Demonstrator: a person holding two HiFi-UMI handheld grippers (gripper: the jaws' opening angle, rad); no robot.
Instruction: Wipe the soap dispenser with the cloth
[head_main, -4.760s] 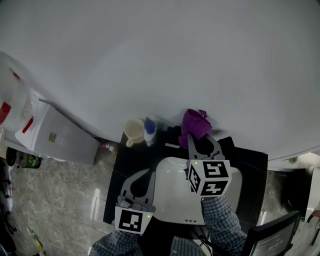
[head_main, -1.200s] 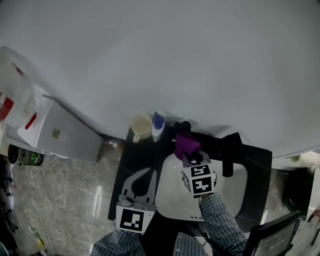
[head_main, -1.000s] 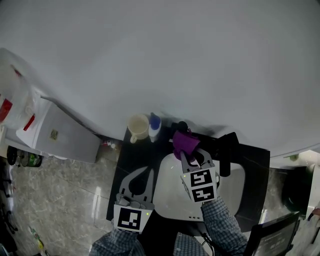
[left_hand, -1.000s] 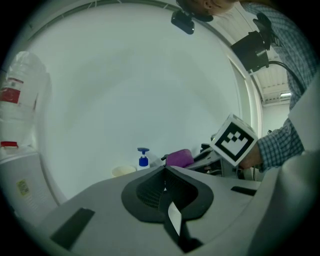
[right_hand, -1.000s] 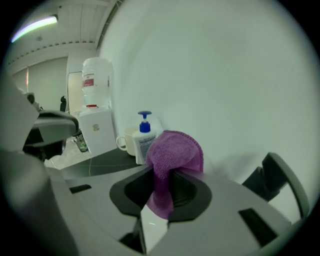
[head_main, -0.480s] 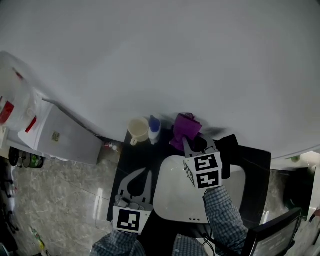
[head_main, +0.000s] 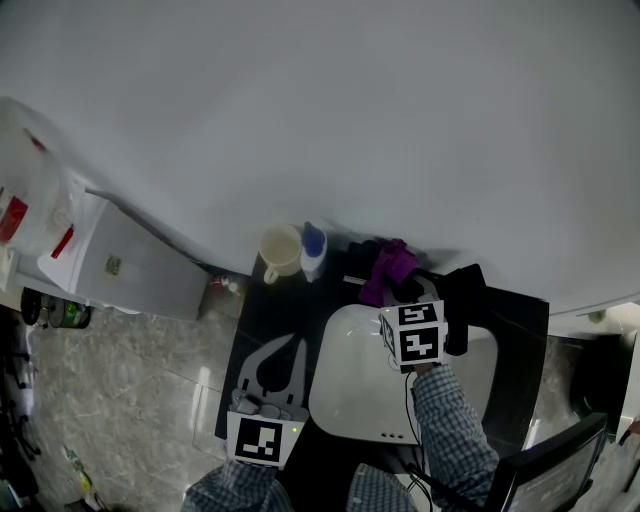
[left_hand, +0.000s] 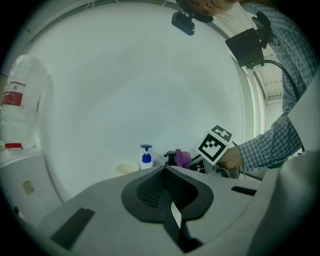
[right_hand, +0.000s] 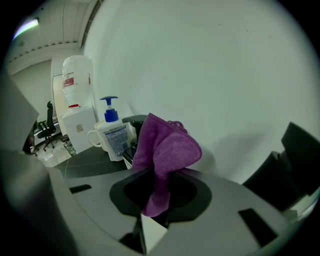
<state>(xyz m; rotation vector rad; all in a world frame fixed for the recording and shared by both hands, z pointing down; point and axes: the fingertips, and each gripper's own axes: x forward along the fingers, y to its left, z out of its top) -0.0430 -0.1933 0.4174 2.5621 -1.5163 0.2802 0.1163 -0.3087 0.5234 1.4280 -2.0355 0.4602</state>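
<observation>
The soap dispenser (head_main: 313, 251), a white bottle with a blue pump, stands at the back of the black counter next to a cream mug (head_main: 280, 250). In the right gripper view the soap dispenser (right_hand: 113, 135) is left of the jaws. My right gripper (head_main: 396, 290) is shut on a purple cloth (head_main: 391, 267), which it holds over the sink's back edge, to the right of the bottle and apart from it. That cloth (right_hand: 163, 150) bunches up above the jaws and hides a black fixture behind it. My left gripper (head_main: 295, 345) hangs shut and empty at the counter's front left.
A white sink basin (head_main: 360, 385) fills the counter's middle. A black fixture (head_main: 462, 300) rises at the sink's back right, another black part (head_main: 360, 247) beside the bottle. A water cooler (head_main: 120, 270) with its jug (head_main: 25, 190) stands left. The wall is just behind.
My right gripper has carried the cloth up from the sink's back edge and then rightward, away from the bottle. The left gripper has stayed put.
</observation>
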